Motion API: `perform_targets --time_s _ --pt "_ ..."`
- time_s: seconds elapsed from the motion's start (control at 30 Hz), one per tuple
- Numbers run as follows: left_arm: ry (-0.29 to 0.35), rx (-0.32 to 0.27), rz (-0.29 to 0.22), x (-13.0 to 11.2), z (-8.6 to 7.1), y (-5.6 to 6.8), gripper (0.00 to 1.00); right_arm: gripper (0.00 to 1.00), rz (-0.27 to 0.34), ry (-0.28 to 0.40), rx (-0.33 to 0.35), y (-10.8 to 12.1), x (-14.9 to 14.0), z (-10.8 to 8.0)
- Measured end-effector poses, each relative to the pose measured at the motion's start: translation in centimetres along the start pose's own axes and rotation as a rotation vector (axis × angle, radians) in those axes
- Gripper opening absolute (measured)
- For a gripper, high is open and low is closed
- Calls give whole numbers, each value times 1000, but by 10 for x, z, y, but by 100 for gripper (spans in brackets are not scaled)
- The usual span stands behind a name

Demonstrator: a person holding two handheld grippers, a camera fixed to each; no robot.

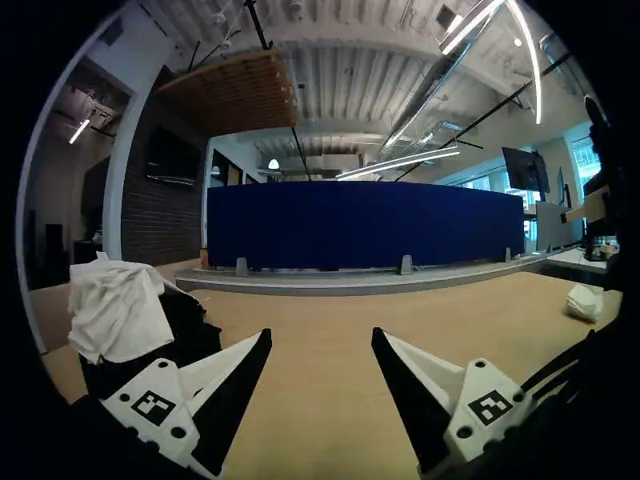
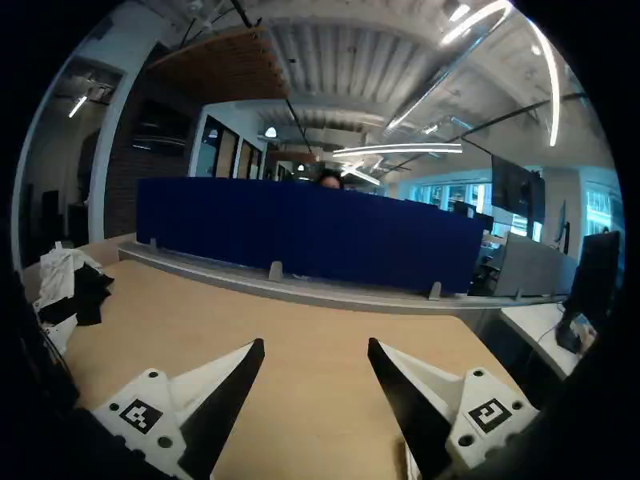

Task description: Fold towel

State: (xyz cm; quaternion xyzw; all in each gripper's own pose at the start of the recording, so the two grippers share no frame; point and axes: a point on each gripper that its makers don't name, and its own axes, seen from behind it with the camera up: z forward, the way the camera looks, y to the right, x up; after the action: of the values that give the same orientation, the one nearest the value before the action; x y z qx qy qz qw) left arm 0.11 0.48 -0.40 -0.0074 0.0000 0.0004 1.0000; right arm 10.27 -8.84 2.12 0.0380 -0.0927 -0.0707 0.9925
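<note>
A crumpled white towel lies on top of a black cloth at the left of the wooden table. My left gripper hovers low over the table just right of the pile, open, with nothing between its fingers. In the right gripper view the same white towel and black cloth sit far off at the left edge. My right gripper is open over bare wood, well away from the pile.
A blue partition on a grey rail runs along the table's far edge. A small crumpled white item lies at the table's right. Behind the partition shows the top of a person's head. A dark monitor stands at right.
</note>
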Motion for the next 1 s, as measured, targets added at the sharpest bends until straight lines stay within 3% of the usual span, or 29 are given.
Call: perform_targets --time_s 0.27,0.67,1.0 --pt "0 1 -3 -1 -1 0 93 100 23 27 -5 9 4 -4" --pt "0 1 -2 -1 -1 0 93 100 41 100 -42 49 21 -20" --pt "0 1 -1 -1 0 0 93 100 111 141 -57 78 11 -22"
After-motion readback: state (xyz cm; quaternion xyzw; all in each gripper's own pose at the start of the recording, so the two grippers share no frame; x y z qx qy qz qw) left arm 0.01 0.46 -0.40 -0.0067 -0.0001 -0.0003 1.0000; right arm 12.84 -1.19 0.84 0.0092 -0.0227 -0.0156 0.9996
